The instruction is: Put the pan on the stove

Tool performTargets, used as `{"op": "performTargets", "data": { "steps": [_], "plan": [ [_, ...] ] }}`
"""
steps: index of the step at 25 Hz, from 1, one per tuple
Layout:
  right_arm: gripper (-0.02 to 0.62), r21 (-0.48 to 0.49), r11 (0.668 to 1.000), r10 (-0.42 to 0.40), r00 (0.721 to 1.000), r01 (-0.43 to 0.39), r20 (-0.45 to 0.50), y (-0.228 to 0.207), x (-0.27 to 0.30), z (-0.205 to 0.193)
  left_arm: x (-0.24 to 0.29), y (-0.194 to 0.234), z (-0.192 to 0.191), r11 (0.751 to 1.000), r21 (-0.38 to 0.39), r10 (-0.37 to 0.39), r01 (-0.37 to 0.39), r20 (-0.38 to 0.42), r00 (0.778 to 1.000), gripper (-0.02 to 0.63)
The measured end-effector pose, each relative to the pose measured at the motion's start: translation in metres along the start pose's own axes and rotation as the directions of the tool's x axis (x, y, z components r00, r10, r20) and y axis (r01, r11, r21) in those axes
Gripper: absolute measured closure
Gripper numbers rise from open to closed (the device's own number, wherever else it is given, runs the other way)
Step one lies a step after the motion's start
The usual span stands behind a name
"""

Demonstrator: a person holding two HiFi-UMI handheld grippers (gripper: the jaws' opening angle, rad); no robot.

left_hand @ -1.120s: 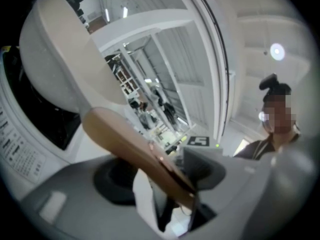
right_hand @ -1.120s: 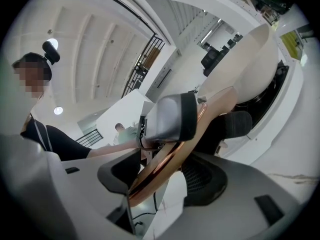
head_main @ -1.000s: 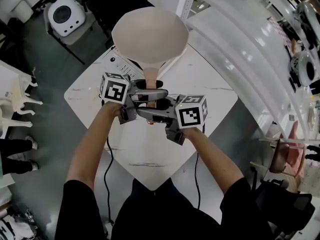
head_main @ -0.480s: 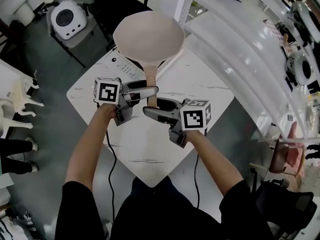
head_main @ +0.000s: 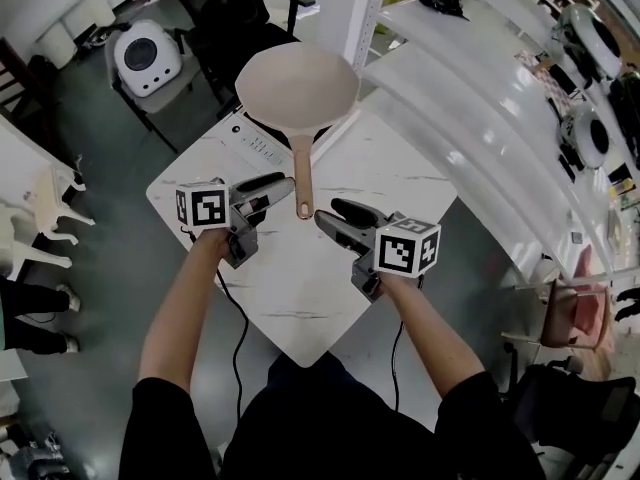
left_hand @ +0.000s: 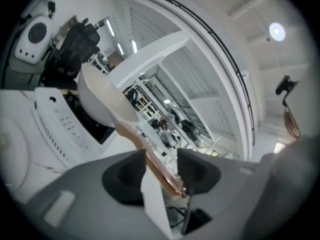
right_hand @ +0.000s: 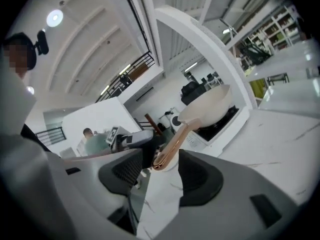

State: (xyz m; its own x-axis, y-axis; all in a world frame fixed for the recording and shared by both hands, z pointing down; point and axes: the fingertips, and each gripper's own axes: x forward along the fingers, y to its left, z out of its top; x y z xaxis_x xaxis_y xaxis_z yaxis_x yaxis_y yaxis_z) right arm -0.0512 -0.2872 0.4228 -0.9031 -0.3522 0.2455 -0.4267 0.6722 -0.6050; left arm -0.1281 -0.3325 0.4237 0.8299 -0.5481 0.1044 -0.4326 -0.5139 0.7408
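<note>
- Pan (head_main: 297,86): a pale, cream-coloured pan sitting upright on the stove (head_main: 258,144). Its bowl covers most of the dark cooking plate.
- Stove: stands at the far corner of the white marble-patterned table (head_main: 300,288). Its white control strip faces the table's left edge.
- Handle (head_main: 301,173): copper-coloured, running from the pan's bowl toward the middle of the table. Its rounded end hangs free above the tabletop.
- Left gripper (head_main: 281,182): I hold it on the handle's left side, with the jaws pointing across at the handle and the tips just beside it. In the left gripper view the end of the handle shows in the gap between the two dark pads. The jaws are closing, but neither pad presses on the handle, so nothing is gripped.
- Right gripper (head_main: 327,214): I hold it to the right of the handle's end, near it but clear of it. The jaws stand apart and hold nothing. In the right gripper view the handle's tip shows ahead of the gap, beyond the pads.
- Marker cubes: one on each gripper, over my hands.
- Black cables (head_main: 236,333): these hang from the grippers past the table's near edges.
</note>
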Motion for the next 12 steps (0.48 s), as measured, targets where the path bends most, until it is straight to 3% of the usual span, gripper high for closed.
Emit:
{"op": "performTargets", "data": {
  "steps": [2, 4, 8, 10, 12],
  "plan": [
    [0.438, -0.099, 0.992, -0.077, 0.996, 0.08, 0.04, 0.004, -0.011, 0.005, -0.008, -0.012, 0.001, 0.995, 0.082, 0.057, -0.059, 0.021, 0.998, 0.442],
    [0.501, -0.202, 0.967, -0.141, 0.986, 0.156, 0.09, 0.012, -0.02, 0.014, -0.012, -0.03, -0.004, 0.979, 0.185, 0.085, -0.085, 0.006, 0.996, 0.448],
    [0.555, -0.318, 0.912, -0.205, 0.96, 0.259, 0.193, 0.035, -0.036, 0.029, -0.019, -0.065, -0.008, 0.889, 0.413, 0.198, -0.197, 0.04, 0.979, 0.553],
    [0.56, -0.332, 0.896, -0.223, 0.944, 0.296, 0.243, 0.047, -0.046, 0.035, -0.027, -0.083, -0.006, 0.85, 0.458, 0.236, -0.261, 0.111, 0.965, 0.595],
    [0.566, -0.343, 0.877, -0.241, 0.925, 0.337, 0.293, 0.058, -0.059, 0.04, -0.04, -0.1, -0.003, 0.822, 0.467, 0.264, -0.326, 0.195, 0.945, 0.598]
  ]
}}
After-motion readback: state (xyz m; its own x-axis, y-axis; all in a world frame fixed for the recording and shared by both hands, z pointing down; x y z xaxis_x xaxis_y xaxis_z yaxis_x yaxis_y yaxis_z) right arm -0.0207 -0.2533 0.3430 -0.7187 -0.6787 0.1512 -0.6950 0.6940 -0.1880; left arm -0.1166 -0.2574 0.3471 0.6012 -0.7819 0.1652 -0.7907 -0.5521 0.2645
